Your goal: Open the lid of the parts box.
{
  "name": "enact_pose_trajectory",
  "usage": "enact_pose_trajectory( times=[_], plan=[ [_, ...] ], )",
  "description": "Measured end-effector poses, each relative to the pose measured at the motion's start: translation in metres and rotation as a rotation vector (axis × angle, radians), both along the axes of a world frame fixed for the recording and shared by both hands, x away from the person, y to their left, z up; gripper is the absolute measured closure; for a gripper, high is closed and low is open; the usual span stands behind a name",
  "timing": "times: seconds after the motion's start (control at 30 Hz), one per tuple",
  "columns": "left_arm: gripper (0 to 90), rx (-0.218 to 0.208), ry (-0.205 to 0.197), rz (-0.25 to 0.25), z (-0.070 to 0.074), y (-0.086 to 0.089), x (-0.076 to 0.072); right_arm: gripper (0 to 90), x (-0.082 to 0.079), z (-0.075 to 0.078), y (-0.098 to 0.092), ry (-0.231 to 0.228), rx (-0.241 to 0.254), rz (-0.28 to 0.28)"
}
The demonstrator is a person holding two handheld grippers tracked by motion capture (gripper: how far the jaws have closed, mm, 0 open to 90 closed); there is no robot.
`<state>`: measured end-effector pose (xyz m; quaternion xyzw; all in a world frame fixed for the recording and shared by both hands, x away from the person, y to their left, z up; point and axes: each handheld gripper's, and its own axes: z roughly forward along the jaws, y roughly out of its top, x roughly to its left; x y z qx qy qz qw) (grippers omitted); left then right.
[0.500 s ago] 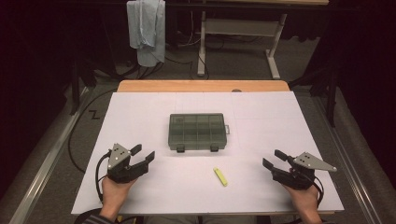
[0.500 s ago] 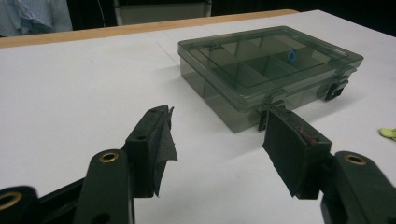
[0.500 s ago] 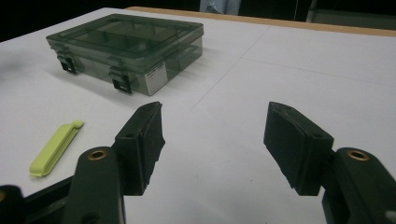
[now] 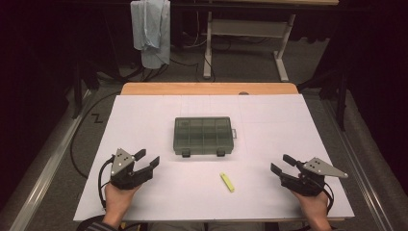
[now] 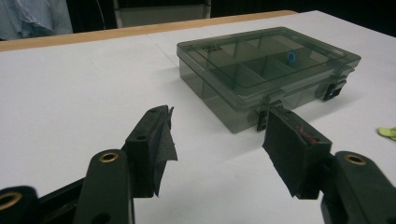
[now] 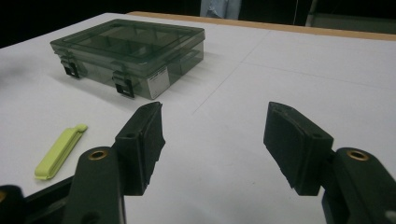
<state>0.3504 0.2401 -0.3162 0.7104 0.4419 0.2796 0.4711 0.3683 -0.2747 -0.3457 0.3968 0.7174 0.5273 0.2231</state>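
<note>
Both the left gripper (image 4: 147,160) and right gripper (image 4: 282,164) are held released and empty, flanking the closed compartment box (image 4: 203,135), with a yellow-green clip (image 4: 227,182) lying nearer.

A white tabletop (image 4: 144,120) spans the middle of the high view, with a bare wooden strip along its upper edge. At its centre lies a closed, smoky-green compartment box (image 4: 204,136), latches toward the lower edge. Below and slightly right of it, well apart, lies a small yellow-green clip (image 4: 227,182), angled diagonally.
</note>
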Motion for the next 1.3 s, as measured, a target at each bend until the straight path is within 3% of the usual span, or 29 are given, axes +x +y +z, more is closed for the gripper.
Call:
enact_pose_trajectory(
  times=[0.3, 0.43, 0.6, 0.97, 1.3],
  plan=[
    [40.9, -0.003, 0.000, 0.001, 0.000, 0.000, 0.000, 39.5, 0.000, 0.000, -0.001, 0.000, 0.013, -0.003],
    [40.8, -0.034, 0.008, -0.004, 0.001, 0.001, 0.000, 39.9, 0.000, 0.001, 0.000, -0.003, 0.019, -0.007],
    [40.9, -0.027, 0.001, -0.006, 0.001, -0.001, 0.000, 40.4, -0.001, 0.003, 0.002, -0.006, 0.042, -0.004],
    [40.3, -0.026, -0.024, 0.002, 0.004, -0.005, 0.004, 40.8, 0.004, 0.004, 0.009, -0.021, 0.034, 0.006],
    [40.6, -0.008, -0.024, -0.023, 0.004, -0.012, 0.009, 41.4, 0.010, 0.004, 0.018, -0.033, 0.031, 0.019]
  ],
)
